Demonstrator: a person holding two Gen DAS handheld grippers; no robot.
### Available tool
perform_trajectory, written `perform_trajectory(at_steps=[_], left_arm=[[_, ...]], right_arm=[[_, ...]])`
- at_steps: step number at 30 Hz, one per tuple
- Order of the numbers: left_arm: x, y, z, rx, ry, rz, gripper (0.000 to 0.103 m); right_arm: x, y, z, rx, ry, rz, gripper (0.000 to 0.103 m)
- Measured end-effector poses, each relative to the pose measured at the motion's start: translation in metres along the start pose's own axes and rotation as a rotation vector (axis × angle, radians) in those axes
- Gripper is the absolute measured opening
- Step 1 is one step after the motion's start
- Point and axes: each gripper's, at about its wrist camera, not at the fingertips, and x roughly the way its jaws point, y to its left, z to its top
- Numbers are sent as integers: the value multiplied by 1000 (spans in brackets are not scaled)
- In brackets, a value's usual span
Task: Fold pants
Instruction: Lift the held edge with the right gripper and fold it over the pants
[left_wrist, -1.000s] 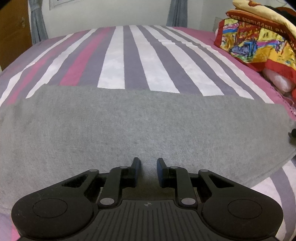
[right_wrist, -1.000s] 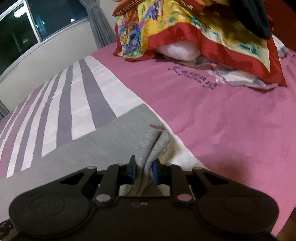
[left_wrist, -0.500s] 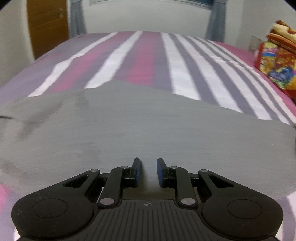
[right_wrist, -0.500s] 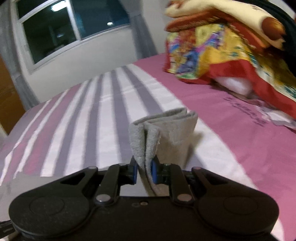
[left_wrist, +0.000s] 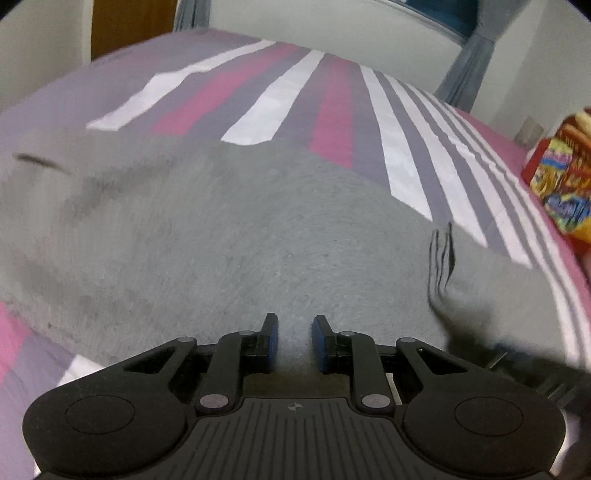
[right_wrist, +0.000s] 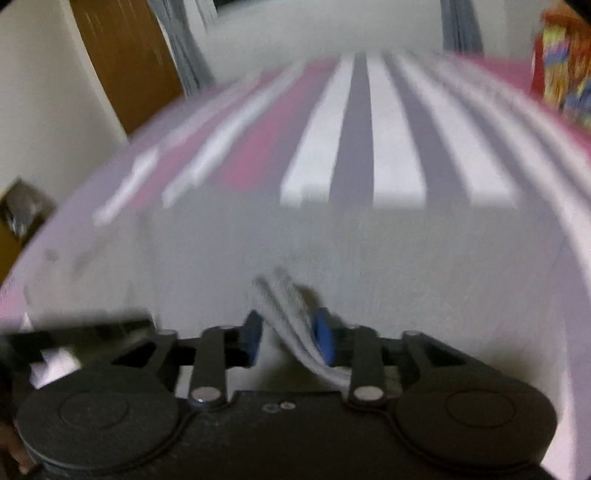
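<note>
The grey pants (left_wrist: 229, 236) lie spread across the striped bed. My left gripper (left_wrist: 294, 325) is open and empty, low over the near edge of the pants. At the right of the left wrist view, the folded-over end of the pants (left_wrist: 441, 258) is lifted, its layered edge showing. In the blurred right wrist view my right gripper (right_wrist: 286, 328) has its jaws parted wider than before, with the layered pants end (right_wrist: 291, 314) still lying between the pads, over the grey pants (right_wrist: 332, 243).
The bed has a pink, purple and white striped cover (left_wrist: 317, 96). A colourful pile of bedding (left_wrist: 561, 173) sits at the right. A brown door (right_wrist: 125, 55) and grey curtains (right_wrist: 188, 44) stand beyond the bed.
My right gripper has carried the pants end leftward over the spread pants, and its jaws have widened. The left wrist view has swung left; the lifted end now shows at its right.
</note>
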Motion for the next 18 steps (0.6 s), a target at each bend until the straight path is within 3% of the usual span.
perform_trajectory(at_steps=[3,5,6,7,10,13,18], left_arm=[[2,9,3,-102,28,-66,22],[5,12,6,-171,43,-103,38],[5,9,6,-186,37,-122,58],[2,5,6,-189,23,-133,71],[0,-16,9,-140,9,-182,72],[10,-34,10,-143,75,-254,72],[38,-53,-1,-201,170,-305,71]], right_arm=[[-8,-3,-2,-5,-17,44,55],[-22,-10,3,21,-47,84,55],[-33,-16,3,37,-80,90,55],[-44,-21,5,53,-116,82,55],[-65,-43,4,106,-184,57,59],[-81,-65,0,172,-218,46,60],[-98,-94,-15,229,-237,23,60]])
